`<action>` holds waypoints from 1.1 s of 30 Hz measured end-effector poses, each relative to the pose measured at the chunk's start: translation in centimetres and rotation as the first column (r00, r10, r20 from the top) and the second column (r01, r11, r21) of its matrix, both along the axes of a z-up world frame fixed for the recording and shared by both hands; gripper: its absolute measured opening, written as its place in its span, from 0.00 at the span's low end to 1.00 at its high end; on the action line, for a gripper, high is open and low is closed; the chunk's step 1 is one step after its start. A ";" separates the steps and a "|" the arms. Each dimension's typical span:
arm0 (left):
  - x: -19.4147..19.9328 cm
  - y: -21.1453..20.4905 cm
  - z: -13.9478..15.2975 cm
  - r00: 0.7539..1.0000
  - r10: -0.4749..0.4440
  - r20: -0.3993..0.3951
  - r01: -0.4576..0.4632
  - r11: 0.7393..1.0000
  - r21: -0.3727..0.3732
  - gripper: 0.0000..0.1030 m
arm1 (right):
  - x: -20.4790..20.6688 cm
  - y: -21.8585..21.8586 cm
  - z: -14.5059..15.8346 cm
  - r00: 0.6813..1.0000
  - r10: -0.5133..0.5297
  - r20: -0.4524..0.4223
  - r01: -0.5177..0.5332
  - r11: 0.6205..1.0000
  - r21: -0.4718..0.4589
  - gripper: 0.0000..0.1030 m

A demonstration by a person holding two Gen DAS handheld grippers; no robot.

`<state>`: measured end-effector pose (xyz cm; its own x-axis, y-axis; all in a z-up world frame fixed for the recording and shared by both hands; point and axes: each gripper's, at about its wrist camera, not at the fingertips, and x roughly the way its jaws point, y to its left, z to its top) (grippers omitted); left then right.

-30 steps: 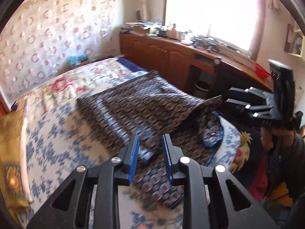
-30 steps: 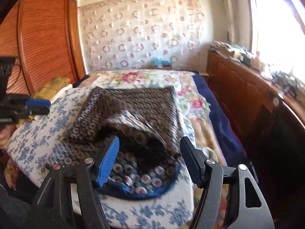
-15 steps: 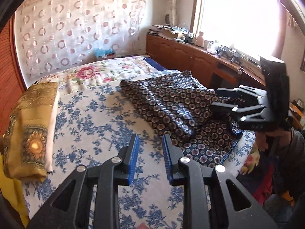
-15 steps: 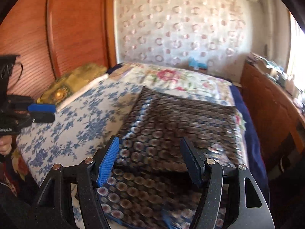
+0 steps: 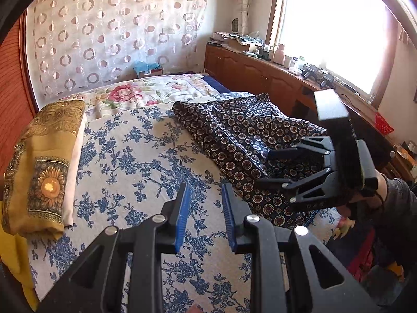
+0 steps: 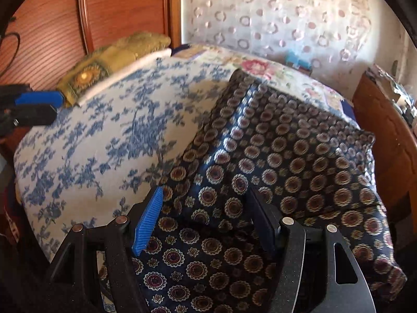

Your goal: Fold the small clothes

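- Both my grippers hold nothing: left gripper [image 5: 204, 215] slightly parted over the bedspread [image 5: 135, 161], right gripper [image 6: 206, 219] wide apart above the cloth [image 6: 286, 156].
- No readable writing.
- Cloth lies folded, centre-right of frame; bare bedspread left of its edge.

I'm looking into a home bedroom. A bed [image 5: 135, 161] spread with a blue-flowered sheet [image 6: 86, 140] is filling the middle of both views, with a rose-patterned quilt [image 5: 146, 94] lying at its far end at 12 o'clock. A wooden wardrobe [image 6: 109, 13] is standing at 10 o'clock in the right wrist view. A circle-patterned curtain [image 5: 112, 36] is hanging across the back wall, and a bright window [image 5: 333, 26] is glowing at 2 o'clock above a long wooden cabinet [image 5: 250, 73] whose surface is crowded with household clutter.
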<state>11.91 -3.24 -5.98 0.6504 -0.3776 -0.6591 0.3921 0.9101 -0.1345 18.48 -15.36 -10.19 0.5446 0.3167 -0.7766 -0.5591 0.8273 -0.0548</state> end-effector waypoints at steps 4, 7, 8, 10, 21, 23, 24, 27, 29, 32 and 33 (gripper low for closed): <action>0.1 0.0 -0.1 1.000 0.001 -0.004 -0.001 1.000 -0.002 0.22 | -0.1 0.2 -0.9 1.000 0.002 -0.009 -0.003 1.000 -0.024 0.66; 0.1 -0.2 -0.1 1.000 -0.003 -0.002 0.003 1.000 0.000 0.22 | -0.2 0.2 -1.4 1.000 0.006 -0.007 -0.007 0.999 -0.044 0.66; 0.1 -0.3 -0.1 1.000 -0.004 -0.002 0.004 1.000 -0.001 0.22 | -0.2 0.3 -1.6 1.000 0.008 -0.003 -0.008 0.998 -0.061 0.65; 0.2 -0.4 -0.2 1.000 -0.008 -0.004 0.008 1.000 0.000 0.22 | -0.3 0.4 -1.9 1.000 0.021 0.010 -0.021 0.997 -0.077 0.53; 1.0 -2.3 -1.4 0.999 -0.048 -0.024 0.048 0.999 -0.010 0.22 | 3.0 -3.9 5.4 0.979 -0.034 0.202 0.068 0.984 -0.162 0.05; 1.5 -2.7 -1.4 0.998 -0.056 -0.022 0.056 0.998 -0.015 0.22 | 4.9 -5.2 6.9 0.969 -0.065 0.239 0.111 0.977 -0.182 0.05; 1.7 -2.9 -1.4 0.998 -0.059 -0.022 0.058 0.998 -0.017 0.22 | 5.8 -5.8 7.4 0.965 -0.079 0.251 0.130 0.973 -0.192 0.05; 2.5 -3.8 -1.7 0.997 -0.069 -0.026 0.069 0.997 -0.020 0.22 | 10.0 -8.0 8.6 0.955 -0.129 0.267 0.190 0.957 -0.217 0.05; 3.1 -4.5 -2.0 0.997 -0.077 -0.032 0.076 0.997 -0.021 0.22 | 12.3 -9.1 8.4 0.955 -0.151 0.256 0.213 0.949 -0.232 0.05; 4.0 -5.4 -2.5 0.995 -0.086 -0.043 0.085 0.996 -0.017 0.22 | 15.6 -10.6 7.4 0.958 -0.185 0.219 0.236 0.942 -0.239 0.05; 4.2 -5.7 -2.7 0.995 -0.088 -0.048 0.087 0.996 -0.015 0.22 | 16.6 -11.0 6.9 0.959 -0.195 0.206 0.243 0.940 -0.240 0.05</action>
<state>16.10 -8.96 -8.68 0.5816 -0.4402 -0.6841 0.4630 0.8706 -0.1666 35.03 -26.37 -3.26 0.7129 -0.0263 -0.7008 -0.3274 0.8712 -0.3658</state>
